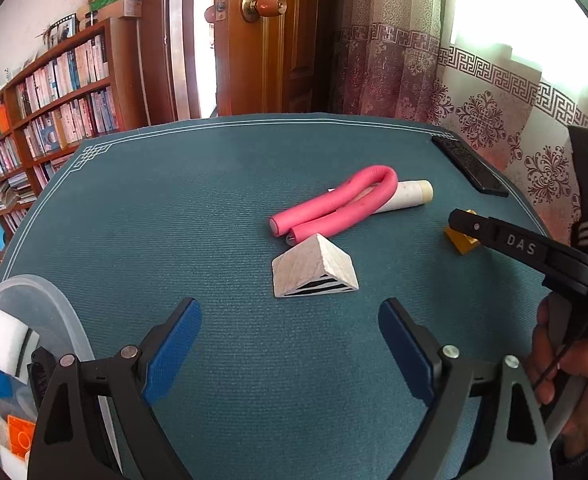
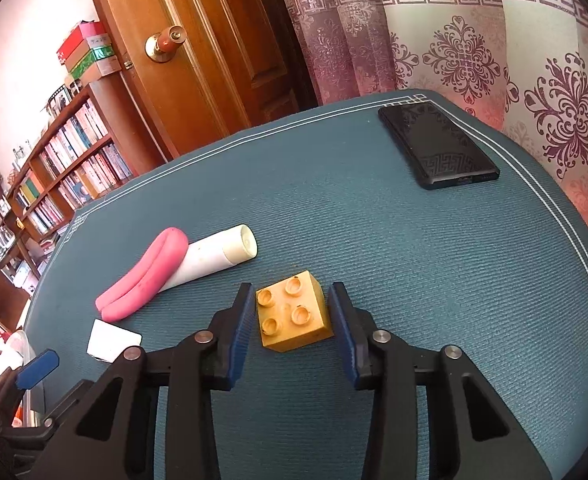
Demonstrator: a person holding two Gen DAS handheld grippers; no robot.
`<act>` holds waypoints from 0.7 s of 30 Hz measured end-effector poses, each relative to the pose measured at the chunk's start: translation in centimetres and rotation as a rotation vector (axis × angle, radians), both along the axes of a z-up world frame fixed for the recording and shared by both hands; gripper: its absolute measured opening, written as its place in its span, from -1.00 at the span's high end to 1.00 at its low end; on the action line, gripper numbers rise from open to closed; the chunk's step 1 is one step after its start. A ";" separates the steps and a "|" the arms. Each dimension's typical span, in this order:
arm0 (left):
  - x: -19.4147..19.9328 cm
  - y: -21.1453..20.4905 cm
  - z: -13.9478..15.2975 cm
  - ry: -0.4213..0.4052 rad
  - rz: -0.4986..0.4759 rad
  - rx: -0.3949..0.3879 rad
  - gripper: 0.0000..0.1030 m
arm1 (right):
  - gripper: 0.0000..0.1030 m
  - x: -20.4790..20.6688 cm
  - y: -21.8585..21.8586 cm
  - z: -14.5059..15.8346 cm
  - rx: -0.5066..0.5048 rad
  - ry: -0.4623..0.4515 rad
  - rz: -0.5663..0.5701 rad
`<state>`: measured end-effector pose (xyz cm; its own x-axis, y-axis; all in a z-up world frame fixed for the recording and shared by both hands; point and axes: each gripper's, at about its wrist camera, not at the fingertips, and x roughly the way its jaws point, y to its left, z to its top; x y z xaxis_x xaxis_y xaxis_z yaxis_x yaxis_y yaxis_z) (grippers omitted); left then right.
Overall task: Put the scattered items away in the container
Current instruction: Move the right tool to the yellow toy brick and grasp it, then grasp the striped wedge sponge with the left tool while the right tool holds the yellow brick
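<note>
Right gripper [image 2: 290,320]: spread, pads straddling the yellow brick [image 2: 294,312] near the desk's right edge, squared for a pinch.
Left gripper [image 1: 290,344]: spread, empty, beside the container [image 1: 60,300] at the desk's left edge.

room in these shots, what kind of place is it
Most likely a home study or living room: a full bookshelf, a wooden door with a brass knob, and patterned curtains behind the table.
</note>
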<state>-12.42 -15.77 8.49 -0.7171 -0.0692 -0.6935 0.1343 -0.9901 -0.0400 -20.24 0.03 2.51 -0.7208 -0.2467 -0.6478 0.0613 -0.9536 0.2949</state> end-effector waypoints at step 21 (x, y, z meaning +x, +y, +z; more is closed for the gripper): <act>-5.5 0.9 -1.7 -0.043 -0.278 -0.021 -0.80 | 0.20 0.1 0.1 -0.1 -0.014 0.002 0.001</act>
<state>-17.90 -14.87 6.80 -0.6803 0.1114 -0.7244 -0.1412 -0.9898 -0.0196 -20.14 0.09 2.44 -0.7219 -0.2564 -0.6428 0.0630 -0.9493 0.3079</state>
